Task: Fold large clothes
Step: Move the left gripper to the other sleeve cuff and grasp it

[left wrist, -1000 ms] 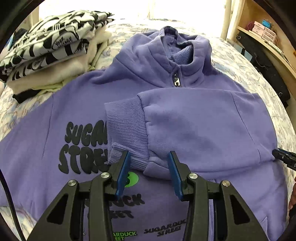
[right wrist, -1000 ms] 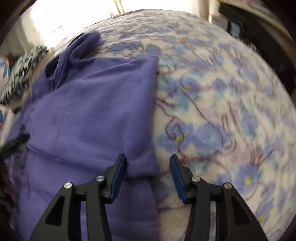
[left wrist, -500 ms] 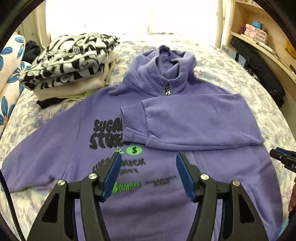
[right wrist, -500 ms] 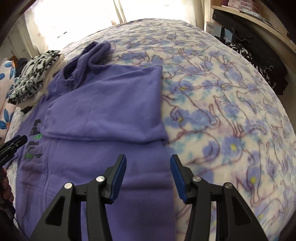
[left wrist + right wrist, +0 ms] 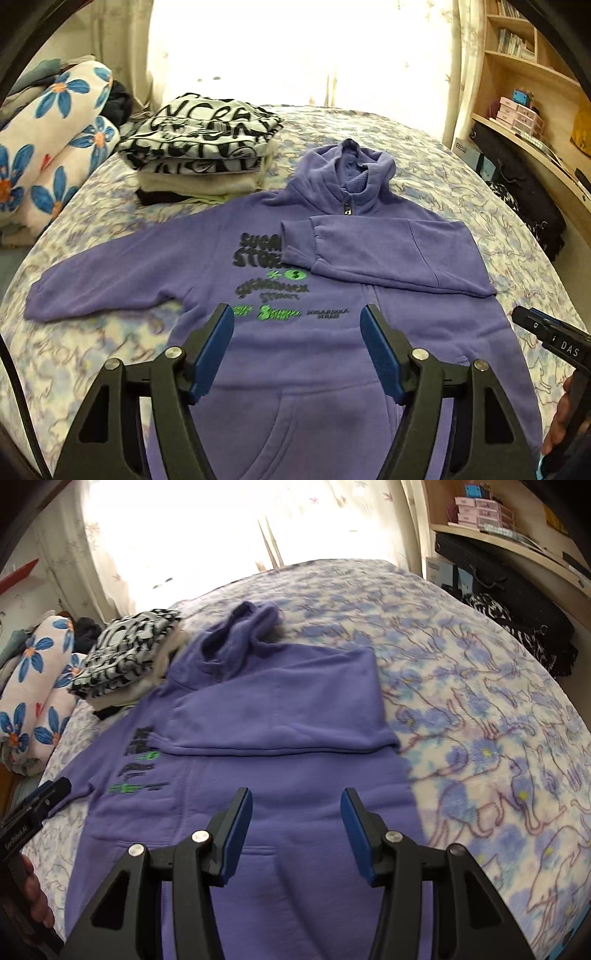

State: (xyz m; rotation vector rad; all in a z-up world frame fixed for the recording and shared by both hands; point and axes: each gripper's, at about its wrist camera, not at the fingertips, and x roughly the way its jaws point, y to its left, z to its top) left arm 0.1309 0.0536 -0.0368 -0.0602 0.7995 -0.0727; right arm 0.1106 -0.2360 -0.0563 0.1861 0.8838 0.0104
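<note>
Your purple hoodie [image 5: 325, 354] lies face up in the middle of the bed [image 5: 461, 192], hood toward the far end by the window. Its right sleeve [image 5: 388, 254] is folded across the chest, the cuff covering part of the black lettering; its left sleeve [image 5: 110, 280] is spread out to the left over the patterned blanket. Your left gripper [image 5: 297, 350] hangs above the lower front, jaws opening with nothing between them. Your right gripper [image 5: 296, 836] hovers above the pocket area, jaws apart and empty. A stack of folded clothes [image 5: 201, 147] sits at far left, near a floral bedroll [image 5: 51, 147].
</note>
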